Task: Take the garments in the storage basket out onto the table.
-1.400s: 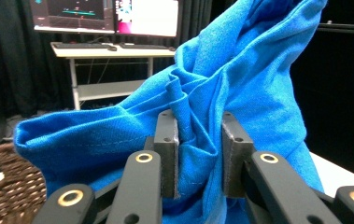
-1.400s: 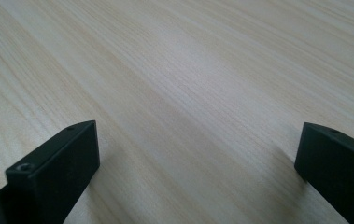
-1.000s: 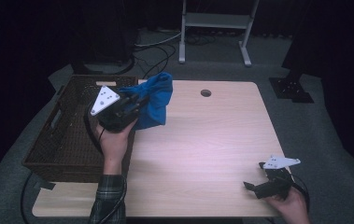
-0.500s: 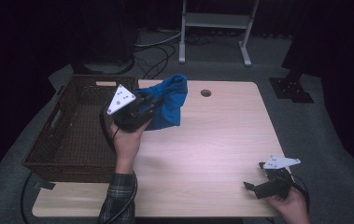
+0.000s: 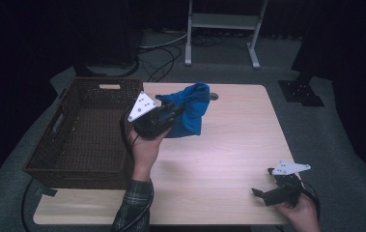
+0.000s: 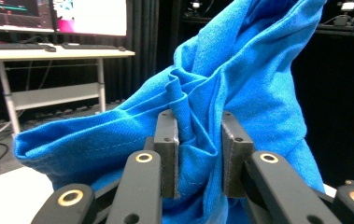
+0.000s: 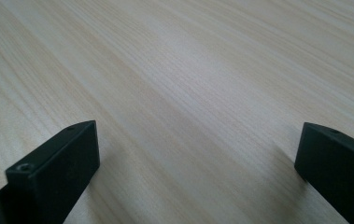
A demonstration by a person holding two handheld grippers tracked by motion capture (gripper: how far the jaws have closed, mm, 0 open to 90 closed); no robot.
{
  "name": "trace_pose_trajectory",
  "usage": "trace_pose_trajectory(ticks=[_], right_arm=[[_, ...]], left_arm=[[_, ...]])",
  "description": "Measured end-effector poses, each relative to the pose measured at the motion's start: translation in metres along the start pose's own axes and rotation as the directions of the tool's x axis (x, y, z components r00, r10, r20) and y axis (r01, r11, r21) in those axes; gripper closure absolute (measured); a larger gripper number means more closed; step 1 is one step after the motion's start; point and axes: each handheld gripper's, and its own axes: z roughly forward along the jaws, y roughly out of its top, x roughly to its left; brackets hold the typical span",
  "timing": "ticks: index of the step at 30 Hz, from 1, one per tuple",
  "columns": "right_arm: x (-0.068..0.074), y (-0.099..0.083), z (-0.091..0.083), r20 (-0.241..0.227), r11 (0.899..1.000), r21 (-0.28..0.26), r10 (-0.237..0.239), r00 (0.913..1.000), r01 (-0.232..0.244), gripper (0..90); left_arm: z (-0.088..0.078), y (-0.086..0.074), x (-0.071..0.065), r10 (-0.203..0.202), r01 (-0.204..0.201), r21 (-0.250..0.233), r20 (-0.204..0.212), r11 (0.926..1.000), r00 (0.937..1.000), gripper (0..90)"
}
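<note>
1. Having moved away from the basket (image 5: 81, 128), out over the table (image 5: 229, 159): left gripper (image 5: 171, 116) with blue cloth (image 5: 188, 113).
2. Squeezing a fold of the cloth between the jaws, up off the table, just beside the basket.
3. Resting far from the basket at the table's near edge, jaws spread wide, gripping nothing: right gripper (image 5: 262, 193).

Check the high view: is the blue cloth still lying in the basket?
No, the blue cloth hangs over the table, pinched by the left gripper beside the basket.
</note>
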Motion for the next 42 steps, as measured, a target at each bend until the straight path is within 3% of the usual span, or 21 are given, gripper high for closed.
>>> trace_pose_trajectory(ticks=[17,30,42], right_arm=[[0.0,0.0,0.0,0.0,1.0,0.001,-0.002,1.0,0.002,0.0],[0.0,0.0,0.0,-0.001,1.0,0.0,-0.001,1.0,0.001,0.0],[0.0,0.0,0.0,-0.003,1.0,0.0,-0.002,1.0,0.002,0.0]], left_arm=[[0.031,-0.026,-0.019,-0.008,0.006,0.023,0.07,0.9997,0.9975,72.8],[0.054,-0.057,-0.028,-0.03,0.019,0.086,0.122,0.9961,0.9921,72.8],[0.068,-0.08,-0.032,-0.053,0.036,0.127,0.132,0.9913,0.9898,72.8]])
